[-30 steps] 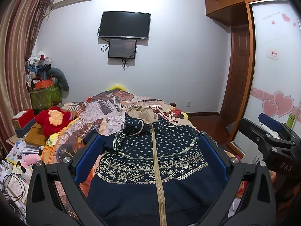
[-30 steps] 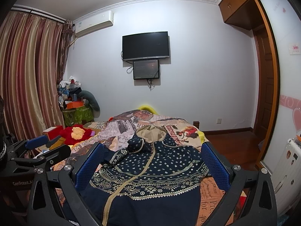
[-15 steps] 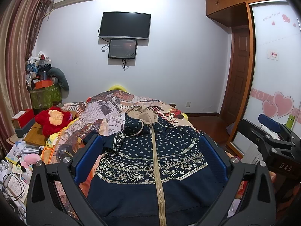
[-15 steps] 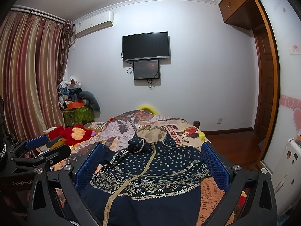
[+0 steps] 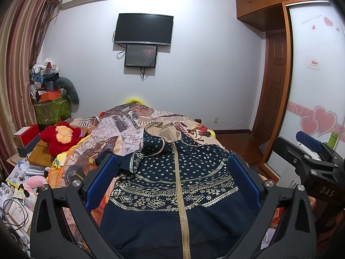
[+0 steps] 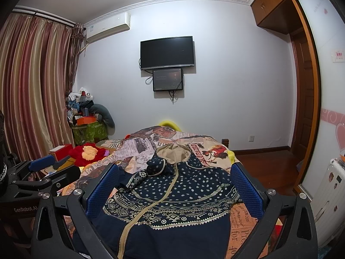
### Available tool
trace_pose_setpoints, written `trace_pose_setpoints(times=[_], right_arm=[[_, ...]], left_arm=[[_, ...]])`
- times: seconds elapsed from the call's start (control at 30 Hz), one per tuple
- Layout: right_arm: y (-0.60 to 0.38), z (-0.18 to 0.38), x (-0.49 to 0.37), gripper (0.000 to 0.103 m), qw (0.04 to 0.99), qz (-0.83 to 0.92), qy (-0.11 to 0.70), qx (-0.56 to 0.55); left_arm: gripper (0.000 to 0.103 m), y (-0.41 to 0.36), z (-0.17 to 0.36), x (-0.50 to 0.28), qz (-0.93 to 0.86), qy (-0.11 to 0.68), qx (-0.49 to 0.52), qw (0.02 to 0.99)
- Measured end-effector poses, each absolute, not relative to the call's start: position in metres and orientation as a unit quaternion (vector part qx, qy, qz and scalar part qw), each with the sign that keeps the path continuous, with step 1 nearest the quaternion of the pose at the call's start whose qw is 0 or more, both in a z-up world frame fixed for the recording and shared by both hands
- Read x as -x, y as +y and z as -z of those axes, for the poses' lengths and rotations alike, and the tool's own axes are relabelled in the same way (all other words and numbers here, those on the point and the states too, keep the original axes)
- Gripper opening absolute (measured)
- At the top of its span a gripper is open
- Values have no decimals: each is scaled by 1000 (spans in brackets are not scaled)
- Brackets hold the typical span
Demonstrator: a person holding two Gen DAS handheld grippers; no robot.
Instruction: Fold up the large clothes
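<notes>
A navy patterned hooded jacket point(image 5: 172, 185) lies zip-side up along the bed point(image 5: 120, 129), its beige-lined hood point(image 5: 163, 131) pointing toward the far wall and its hem nearest you. One sleeve point(image 5: 131, 159) already lies folded across the chest on your left side; the other sleeve cannot be made out. The body itself lies full length, so by the look of it most of the folding is still ahead of you: the second side, then the length. Your left gripper point(image 5: 172, 179) hovers above the jacket with its blue pads spread wide, gripping nothing. Your right gripper point(image 6: 174, 185) hangs just beside it, equally wide and empty. A red plush toy point(image 5: 60, 136) sits at the bedside, well clear of the jacket.
</notes>
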State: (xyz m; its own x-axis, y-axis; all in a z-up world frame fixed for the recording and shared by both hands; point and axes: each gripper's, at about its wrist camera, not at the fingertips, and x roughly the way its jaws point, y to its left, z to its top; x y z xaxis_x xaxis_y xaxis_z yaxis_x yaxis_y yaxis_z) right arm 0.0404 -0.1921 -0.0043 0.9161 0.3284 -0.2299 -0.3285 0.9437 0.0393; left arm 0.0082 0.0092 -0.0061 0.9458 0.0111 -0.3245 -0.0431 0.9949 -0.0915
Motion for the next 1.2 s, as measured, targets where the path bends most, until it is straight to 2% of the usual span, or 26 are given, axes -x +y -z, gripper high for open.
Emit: trace_pose_setpoints(times=[0.47,0.83,1.03,1.2], right_arm=[[-186,6,-45,103,978,-168,123,3],[-172,23,-113,103,975,-155,158,9],[-166,34,-180,103,967,-162,195,-6],[-159,44,-245,103,960,-158,230,-21]], left_arm=[[103,15,10,-16,-17,169,50,984],[103,74,28,-80,-71,199,49,976],[103,127,58,-140,-82,256,53,962],[103,176,104,-200,-82,339,65,935]])
